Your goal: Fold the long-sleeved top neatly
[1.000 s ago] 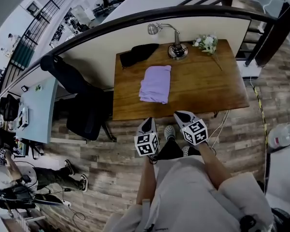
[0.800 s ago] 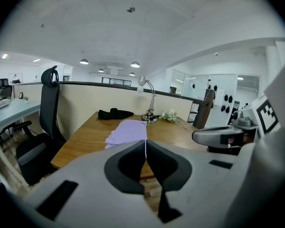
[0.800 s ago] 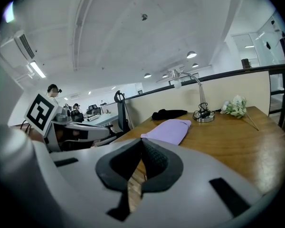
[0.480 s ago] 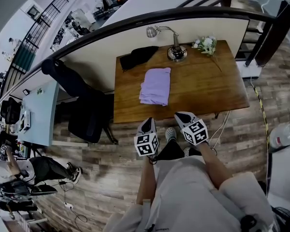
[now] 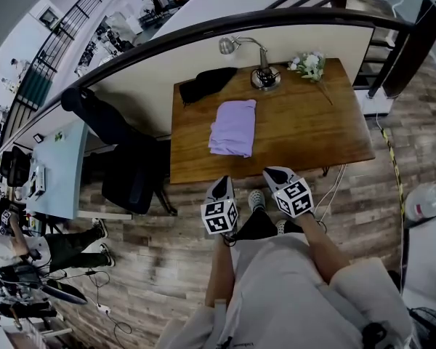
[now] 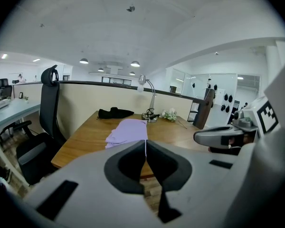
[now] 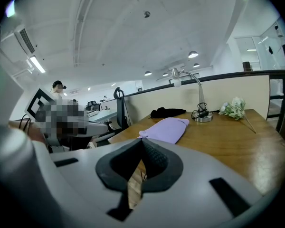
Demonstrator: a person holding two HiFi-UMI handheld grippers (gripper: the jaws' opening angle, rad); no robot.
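A lilac long-sleeved top [image 5: 233, 126] lies folded into a narrow rectangle on the wooden table [image 5: 312, 133], left of its middle. It also shows beyond the jaws as the folded top [image 6: 127, 130] in the left gripper view and the folded top [image 7: 165, 128] in the right gripper view. My left gripper [image 5: 223, 187] and right gripper [image 5: 275, 173] hover side by side off the table's near edge, both shut and empty, apart from the cloth.
At the table's far edge sit a black cloth [image 5: 208, 81], a desk lamp [image 5: 261, 72] and a bunch of white flowers [image 5: 309, 65]. A black office chair [image 5: 123, 162] stands left of the table. A curved partition [image 5: 225, 42] runs behind it. A person [image 5: 29, 246] is at far left.
Both grippers hold their places and the top lies unmoved. The person at far left has shifted about on the floor.
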